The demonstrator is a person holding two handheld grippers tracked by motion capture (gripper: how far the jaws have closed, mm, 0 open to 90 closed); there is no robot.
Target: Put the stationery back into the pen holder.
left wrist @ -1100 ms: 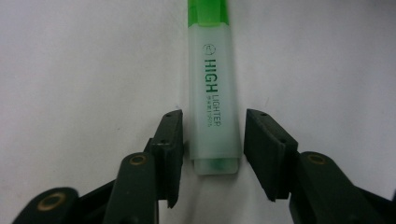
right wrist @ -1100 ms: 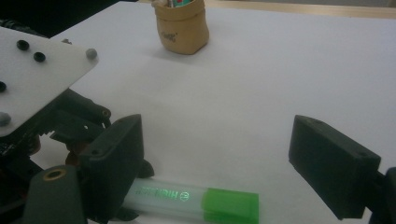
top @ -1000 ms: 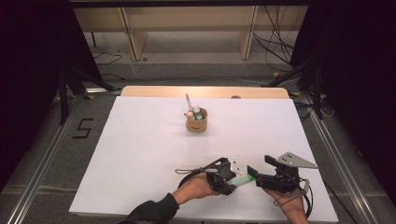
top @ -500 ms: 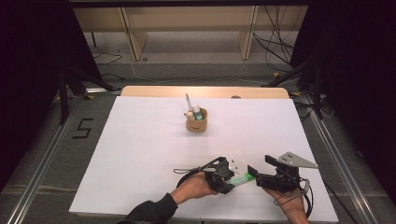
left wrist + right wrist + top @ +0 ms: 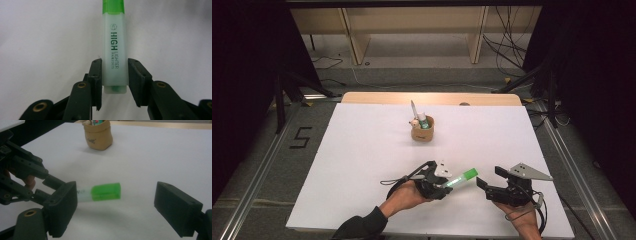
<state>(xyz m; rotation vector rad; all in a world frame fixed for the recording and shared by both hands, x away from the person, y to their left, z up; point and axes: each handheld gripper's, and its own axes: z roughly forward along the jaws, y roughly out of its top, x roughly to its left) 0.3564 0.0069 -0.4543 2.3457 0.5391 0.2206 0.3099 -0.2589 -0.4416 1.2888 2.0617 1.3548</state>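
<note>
A green highlighter [image 5: 460,178] with a pale body and bright green cap is clamped at its rear end by my left gripper [image 5: 440,186], shut on it. In the left gripper view the highlighter [image 5: 114,47] runs straight up from between the jaws, its printed label facing me. Its cap [image 5: 106,192] points toward my right gripper [image 5: 488,178], which stands open just to the right, a little apart from the cap. In the right gripper view the jaws flank the cap with a wide gap. A tan cup [image 5: 422,131] holding pens stands farther back on the white table [image 5: 362,150].
The tan cup [image 5: 97,133] sits beyond the highlighter in the right gripper view. A wooden strip [image 5: 377,98] edges the table's far side. Cables and shelf legs lie on the floor behind. The table's front edge is close under both hands.
The highlighter's cap end has tipped slightly upward and toward the right gripper. Both hands have stayed almost in place.
</note>
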